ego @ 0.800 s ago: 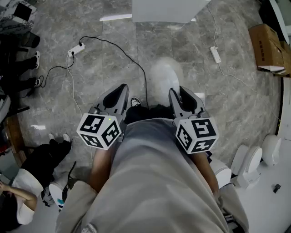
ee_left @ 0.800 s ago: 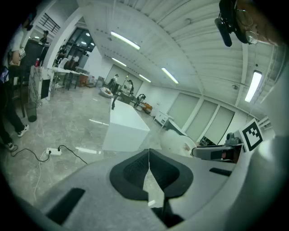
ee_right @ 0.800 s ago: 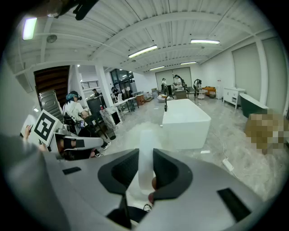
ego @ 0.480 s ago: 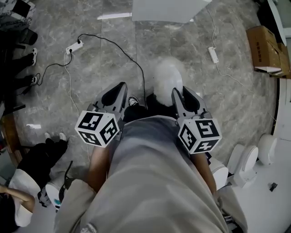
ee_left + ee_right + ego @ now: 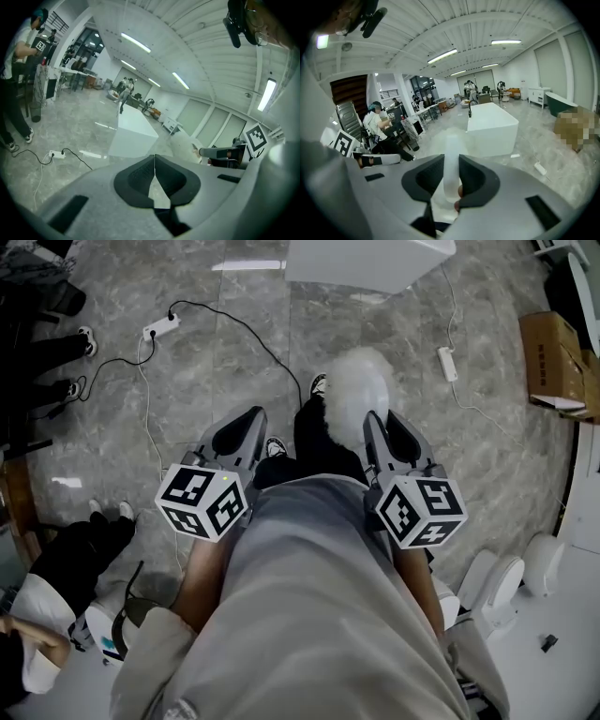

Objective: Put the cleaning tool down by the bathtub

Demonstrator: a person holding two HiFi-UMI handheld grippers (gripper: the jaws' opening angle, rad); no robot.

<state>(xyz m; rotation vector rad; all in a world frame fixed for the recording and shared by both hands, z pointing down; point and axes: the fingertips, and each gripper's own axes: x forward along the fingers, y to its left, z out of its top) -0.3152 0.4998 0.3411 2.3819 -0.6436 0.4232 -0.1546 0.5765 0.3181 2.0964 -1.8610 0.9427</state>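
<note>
1. White and fluffy, the cleaning tool (image 5: 356, 395) juts out at 12 o'clock from the right gripper (image 5: 386, 423), above the grey marble floor (image 5: 234, 362).
2. Its pale handle (image 5: 452, 145) is clamped between the right fingers (image 5: 474, 180), which it keeps partly apart.
3. Empty, the left gripper (image 5: 246, 423) has its fingers (image 5: 136, 178) pressed together.
4. Ahead at 12 o'clock lies the white bathtub (image 5: 370, 261), well apart from the tool.
</note>
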